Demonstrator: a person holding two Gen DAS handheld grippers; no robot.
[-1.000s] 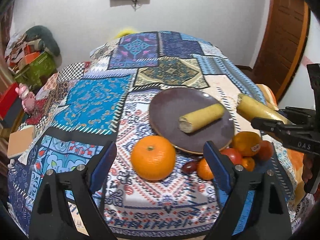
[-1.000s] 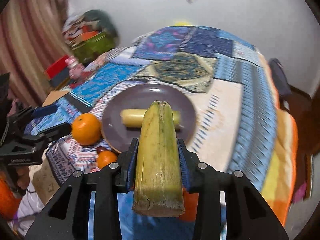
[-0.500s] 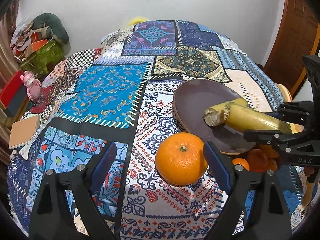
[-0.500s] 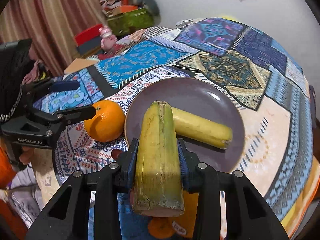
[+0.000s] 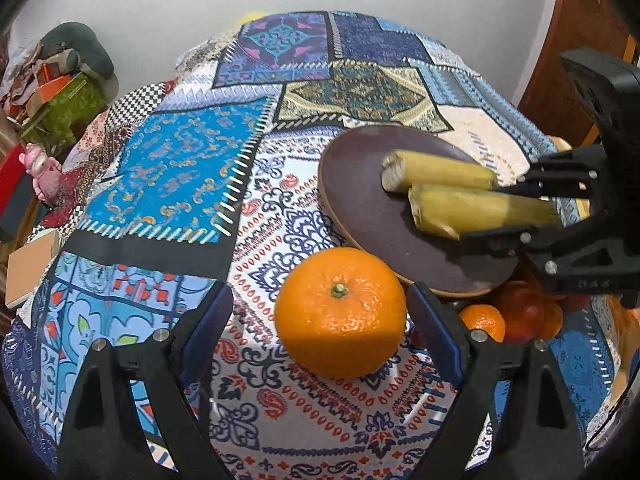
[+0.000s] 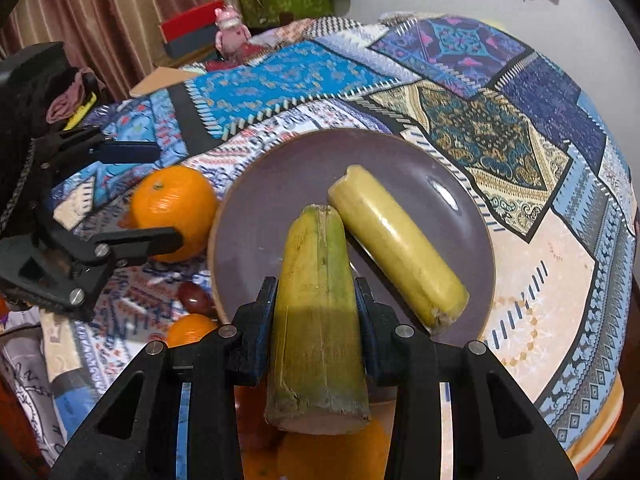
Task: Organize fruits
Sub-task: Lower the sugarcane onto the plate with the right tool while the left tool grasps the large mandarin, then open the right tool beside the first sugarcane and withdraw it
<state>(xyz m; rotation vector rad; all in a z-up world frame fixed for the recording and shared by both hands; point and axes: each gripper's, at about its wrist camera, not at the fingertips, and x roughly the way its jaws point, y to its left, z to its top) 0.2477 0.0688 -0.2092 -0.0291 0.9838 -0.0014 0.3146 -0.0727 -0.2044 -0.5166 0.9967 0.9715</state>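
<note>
A large orange sits on the patterned cloth just left of a purple plate. My left gripper is open, its fingers either side of the orange without pressing it; the right wrist view shows the same orange and left gripper. My right gripper is shut on a yellow-green banana piece, tilted down over the plate. Its far end meets a second banana piece lying on the plate. Whether the held piece rests on the plate I cannot tell.
Small oranges and red fruits lie by the plate's near rim, partly under my right gripper. A pink toy and a tan box stand beyond the table's left edge. A wooden door is at far right.
My right gripper carried its banana piece in over the plate, up against the piece lying there. My left gripper sank and closed in on the large orange, which now sits between its fingers.
</note>
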